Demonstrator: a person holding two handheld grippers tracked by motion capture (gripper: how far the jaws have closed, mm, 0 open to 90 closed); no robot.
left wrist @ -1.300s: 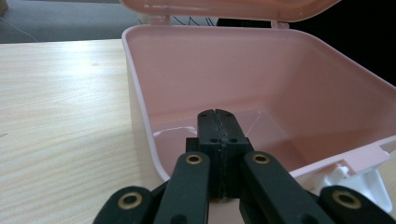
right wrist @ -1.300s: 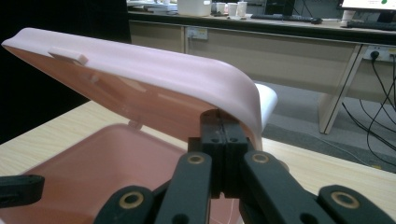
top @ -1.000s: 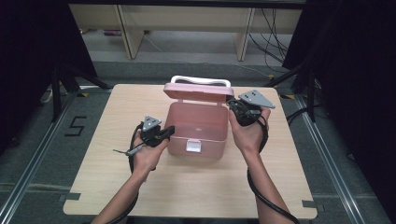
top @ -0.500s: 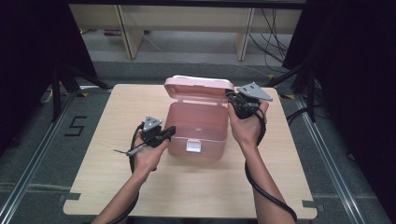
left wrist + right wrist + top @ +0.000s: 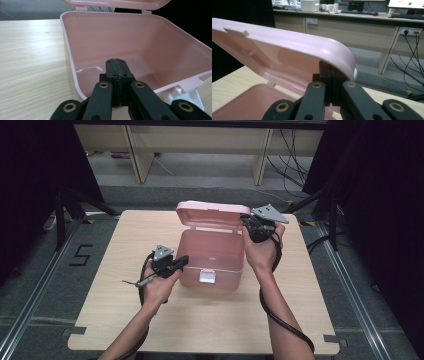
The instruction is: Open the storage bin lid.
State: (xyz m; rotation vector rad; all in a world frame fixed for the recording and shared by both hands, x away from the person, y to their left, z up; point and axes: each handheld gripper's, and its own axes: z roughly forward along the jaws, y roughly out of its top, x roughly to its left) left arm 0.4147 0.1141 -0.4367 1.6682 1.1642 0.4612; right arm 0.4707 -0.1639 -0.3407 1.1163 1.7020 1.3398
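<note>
While each hand-held gripper (image 5: 181, 261) (image 5: 248, 222) stays closed, the pink box (image 5: 212, 257) sits on a wooden table (image 5: 110, 250).

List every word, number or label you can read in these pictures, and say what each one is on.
"5" - a dark figure marked on the grey floor left of the table, in the high view.
Screen at the top right of the right gripper view: coloured marks, too small and blurred to read.
Pink box, its raised lid and white latch: no lettering visible.
</note>
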